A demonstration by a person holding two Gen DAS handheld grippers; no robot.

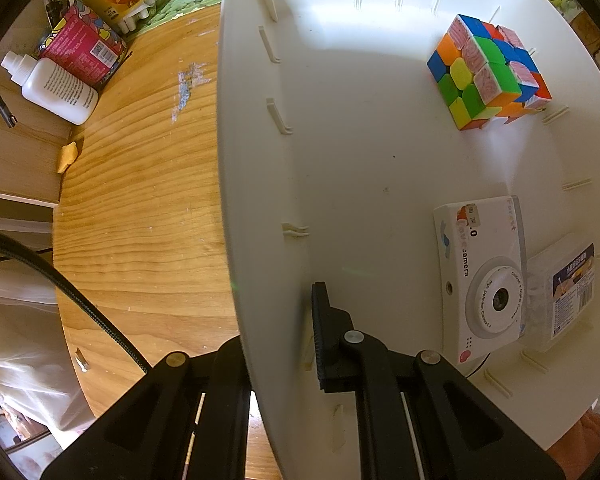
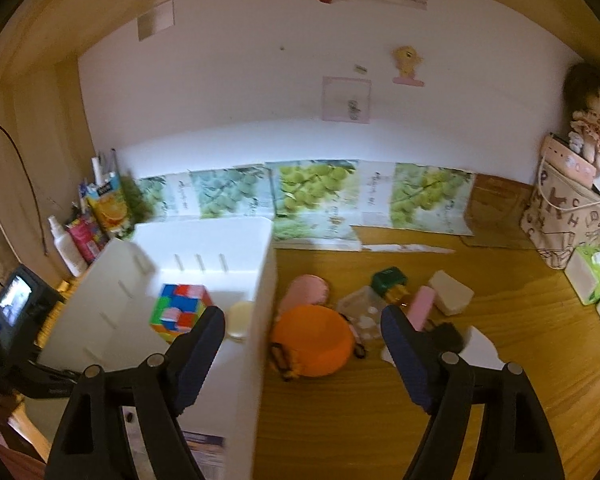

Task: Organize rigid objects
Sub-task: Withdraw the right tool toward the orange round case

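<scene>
A white plastic bin [image 1: 340,120] stands on the wooden table. My left gripper [image 1: 280,320] points straight down and is shut on the bin's left wall, one finger outside and one inside. In the bin lie a colourful puzzle cube [image 1: 488,72], a white toy camera [image 1: 480,280] and a clear labelled box [image 1: 564,292]. My right gripper [image 2: 304,340] is open and empty, hovering over the bin's [image 2: 204,240] right wall. Just beyond it an orange round pouch [image 2: 312,340] lies on the table. The cube [image 2: 180,308] shows inside the bin.
Right of the bin lie a pink oval thing [image 2: 304,292], a clear box [image 2: 360,304], a green block [image 2: 388,280], a pink bar [image 2: 420,306] and a white block [image 2: 450,292]. A white bottle [image 1: 56,88] and cartons [image 1: 84,44] stand left of the bin. A tote bag [image 2: 564,216] and tissue box [image 2: 596,280] sit far right.
</scene>
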